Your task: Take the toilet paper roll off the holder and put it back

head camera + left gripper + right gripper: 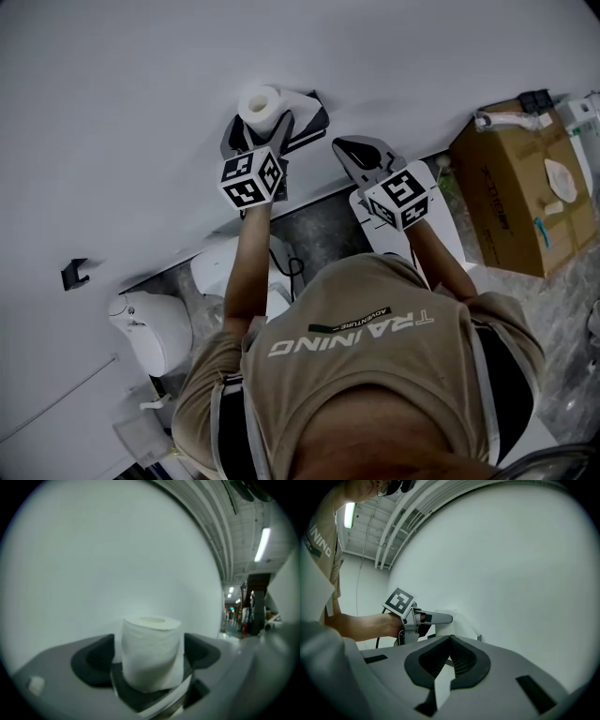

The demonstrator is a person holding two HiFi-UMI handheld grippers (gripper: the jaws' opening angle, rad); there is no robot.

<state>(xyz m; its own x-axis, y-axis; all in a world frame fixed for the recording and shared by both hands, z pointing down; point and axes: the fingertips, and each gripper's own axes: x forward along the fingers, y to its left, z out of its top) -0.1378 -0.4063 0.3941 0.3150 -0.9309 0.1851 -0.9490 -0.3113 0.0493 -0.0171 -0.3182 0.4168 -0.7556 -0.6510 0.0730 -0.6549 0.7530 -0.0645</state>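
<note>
White wall behind. Toilet paper roll (151, 651) stands upright on its holder (314, 120), between the left gripper's (258, 131) wide-open jaws, unsqueezed. Right gripper (450, 639) jaws closed, empty. Roll looks light, soft, crushable; grip its sides gently.

The toilet paper roll (260, 105) stands close in front of the white wall (131, 112), which blocks any approach from behind, and the dark holder (136, 695) closes off its underside. The left gripper (149, 653) has its spread jaws on both flanks of the roll, leaving only slim gaps, while the roll's top is free. To the roll's right waits the right gripper (352, 150), jaws together and empty, and well beyond it a cardboard box (520, 187) lines the wall.
</note>
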